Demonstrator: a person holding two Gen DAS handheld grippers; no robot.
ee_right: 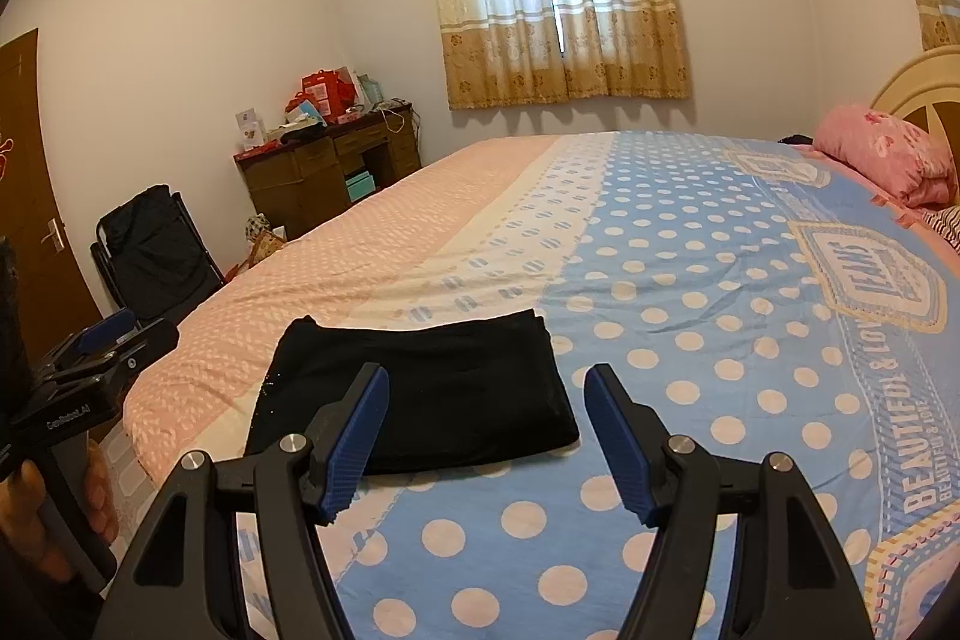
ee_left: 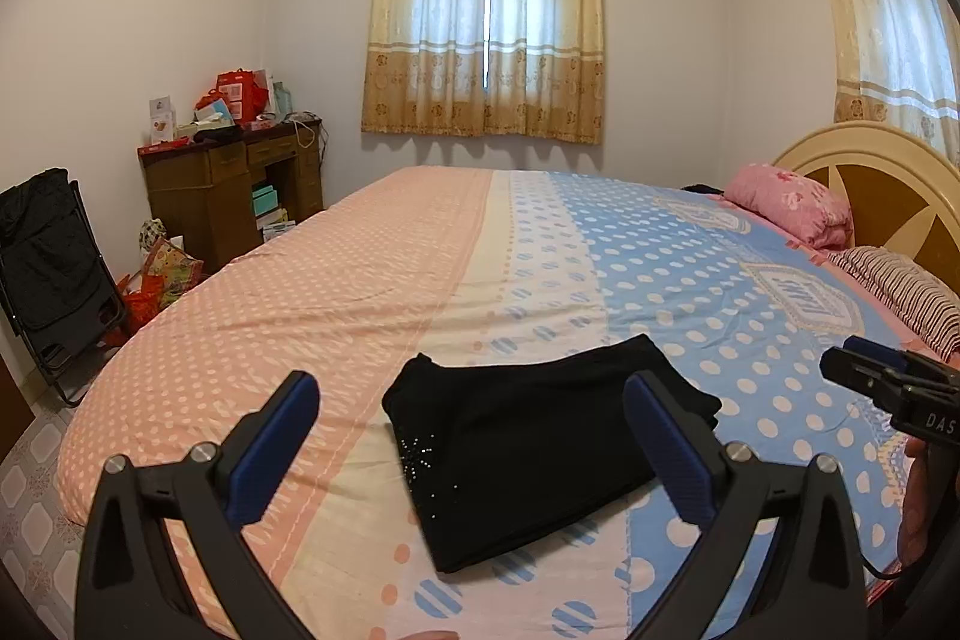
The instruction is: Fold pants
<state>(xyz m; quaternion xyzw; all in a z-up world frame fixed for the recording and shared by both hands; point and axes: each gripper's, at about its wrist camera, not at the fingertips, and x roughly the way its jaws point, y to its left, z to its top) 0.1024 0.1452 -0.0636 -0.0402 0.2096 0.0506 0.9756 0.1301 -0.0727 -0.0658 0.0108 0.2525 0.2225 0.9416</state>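
The bed (ee_left: 420, 244), under a dotted pink and blue cover, fills my view. The black pants (ee_left: 540, 436) lie on it near its front edge, folded into a flat rectangle. My left gripper (ee_left: 471, 451) hangs above them, jaws spread and empty; my right gripper (ee_right: 486, 439) likewise.

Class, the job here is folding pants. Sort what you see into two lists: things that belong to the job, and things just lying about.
Belongs to the job:
black pants, folded on the bed
left hand-held gripper, open
right hand-held gripper, open

Just lying about:
pink pillow
desk
black folding chair
curtains
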